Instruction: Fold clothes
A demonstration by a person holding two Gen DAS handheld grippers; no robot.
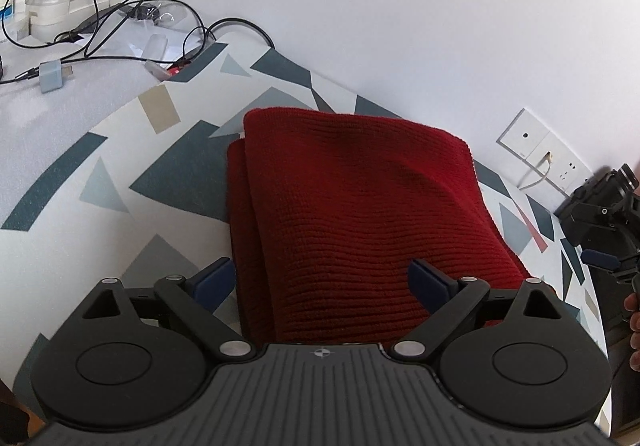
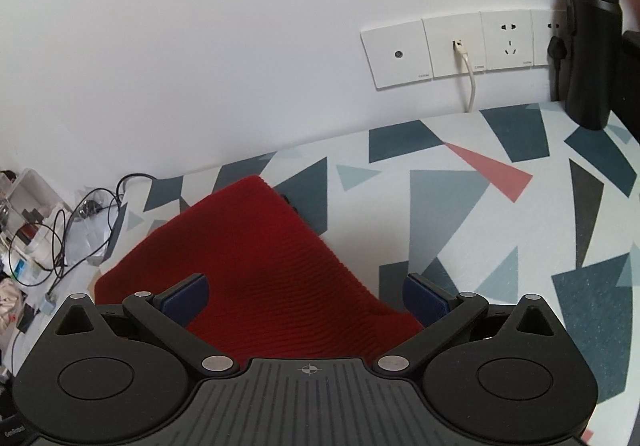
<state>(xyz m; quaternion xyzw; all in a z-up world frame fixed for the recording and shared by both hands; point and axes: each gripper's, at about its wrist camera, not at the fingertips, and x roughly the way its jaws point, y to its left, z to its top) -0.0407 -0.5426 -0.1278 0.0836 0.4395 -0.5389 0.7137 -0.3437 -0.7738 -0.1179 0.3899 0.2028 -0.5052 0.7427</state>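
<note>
The left gripper (image 1: 322, 280) and the right gripper (image 2: 306, 296) look alike: matte black plastic bodies with ribbed centre plates bearing a small crosshair mark. Each has two round black discs, angled black linkage arms with silver pivot pins, and dark blue finger pads (image 1: 428, 282).

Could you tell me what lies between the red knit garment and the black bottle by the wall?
Only bare patterned tablecloth lies between the red knit garment and the black bottle; nothing stands on that stretch. The right wrist view shows it.
</note>
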